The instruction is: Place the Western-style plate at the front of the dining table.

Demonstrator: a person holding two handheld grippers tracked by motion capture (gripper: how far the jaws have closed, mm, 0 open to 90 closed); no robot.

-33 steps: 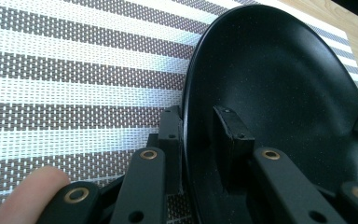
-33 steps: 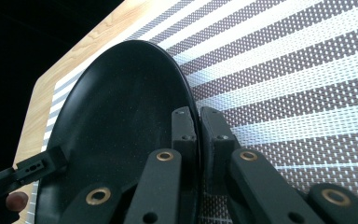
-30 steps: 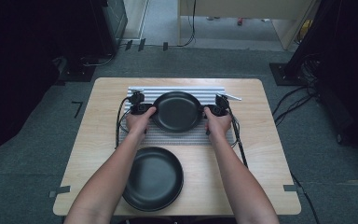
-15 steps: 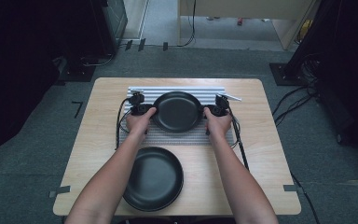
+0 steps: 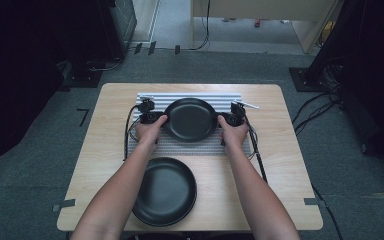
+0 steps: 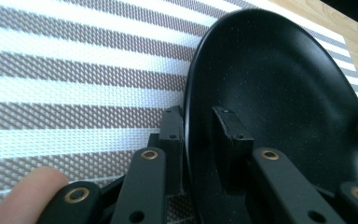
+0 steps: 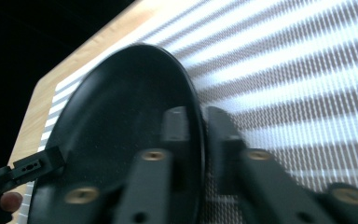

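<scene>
1. The plate (image 5: pixel 190 119) lies on the striped mat (image 5: pixel 152 145), near its middle, with a gripper on each side of the rim. The left gripper (image 6: pixel 199 140) is clamped on the plate's rim, one jaw inside the dish and one outside.
2. The right gripper (image 7: pixel 196 135) straddles the opposite rim, and its jaws have just been opening with the rim between them. The blurred right gripper view suggests the pads no longer press, so I judge that side let go.
3. Risk: if the left hand lifts or pulls now, the plate hangs from one edge only. It could tip, pivot in the jaws and drop onto the mat.
4. Risk: if the right gripper backs off at an angle, a jaw may catch the rim and drag the plate across the mat, twisting it in the left grip.
5. Risk: a slide toward the person could bring it against the second plate (image 5: pixel 165 191), which sits off the mat's near edge.
</scene>
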